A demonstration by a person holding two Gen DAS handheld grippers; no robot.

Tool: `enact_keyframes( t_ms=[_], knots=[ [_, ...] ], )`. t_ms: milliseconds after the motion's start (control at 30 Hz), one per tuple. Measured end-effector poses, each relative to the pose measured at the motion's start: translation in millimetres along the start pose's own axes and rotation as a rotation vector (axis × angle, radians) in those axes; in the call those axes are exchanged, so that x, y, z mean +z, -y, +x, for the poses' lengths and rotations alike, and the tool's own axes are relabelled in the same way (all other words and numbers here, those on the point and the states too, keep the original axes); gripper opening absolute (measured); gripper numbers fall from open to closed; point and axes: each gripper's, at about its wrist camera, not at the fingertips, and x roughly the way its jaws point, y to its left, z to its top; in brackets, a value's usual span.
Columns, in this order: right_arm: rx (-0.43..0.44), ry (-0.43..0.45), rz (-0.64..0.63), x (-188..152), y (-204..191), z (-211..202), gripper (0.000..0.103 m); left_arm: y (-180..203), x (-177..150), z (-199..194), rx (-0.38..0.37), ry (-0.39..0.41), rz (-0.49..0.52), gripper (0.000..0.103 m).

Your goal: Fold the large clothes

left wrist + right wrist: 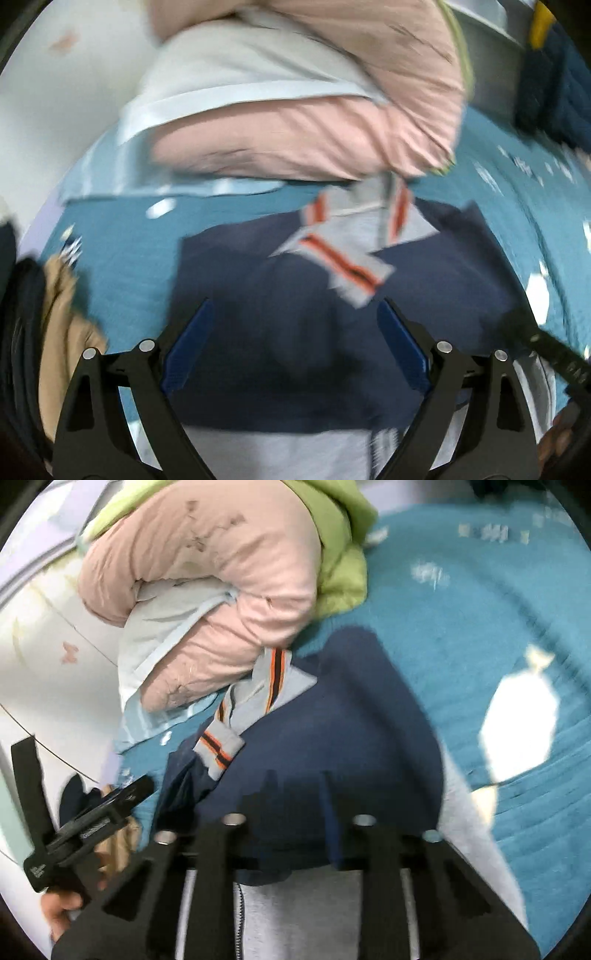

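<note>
A navy and grey jacket (280,317) with orange-striped grey collar (343,258) lies on the teal bedspread (122,236). My left gripper (295,314) is open above the navy cloth, holding nothing. In the right wrist view the same jacket (332,738) lies under my right gripper (295,779); its fingers are blurred and dark against the navy cloth, about 150 px apart, and whether they pinch cloth is unclear. The left gripper's body (85,823) shows at the lower left there.
A rolled pink quilt (314,140) with a white pillow (229,66) lies at the head of the bed, touching the jacket collar. A green cover (340,546) lies behind the quilt. A tan garment (62,325) lies at the left bed edge. A white wall (44,657) stands to the left.
</note>
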Motion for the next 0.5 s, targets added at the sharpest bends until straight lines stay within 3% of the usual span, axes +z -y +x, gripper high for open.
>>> enact_keyframes(
  t_ms=[67,100,200,300,367,433,467,500],
  knots=[
    [-0.065,-0.008,0.001,2.6,6.0,6.6,0.009,24.3,9.7,18.0,0.031,-0.031,0.07,0.09],
    [-0.096,-0.009,0.014,3.5,10.2,7.9,0.0,31.1,12.3,26.5,0.053,-0.047,0.089,0.09],
    [-0.184,0.019,0.076,3.6,30.4,-0.1,0.0,45.9,15.2,64.7,0.165,-0.138,0.162,0.09],
    [-0.147,0.022,0.134,4.3,46.9,-0.9,0.0,41.7,8.2,81.4,0.167,-0.183,0.167,0.09],
    [-0.153,0.023,0.129,4.2,48.5,1.1,0.0,38.5,7.0,82.2,0.155,-0.16,0.162,0.089],
    [-0.146,0.025,0.14,3.5,53.1,2.3,0.0,30.4,9.8,80.4,0.072,-0.169,0.125,0.062],
    [-0.142,0.025,0.143,3.6,55.4,3.0,0.0,25.5,11.7,78.3,0.042,-0.168,0.101,0.056],
    [-0.137,0.026,0.148,3.3,56.7,3.2,0.0,16.1,11.4,71.3,0.039,-0.146,0.074,0.043]
  ],
)
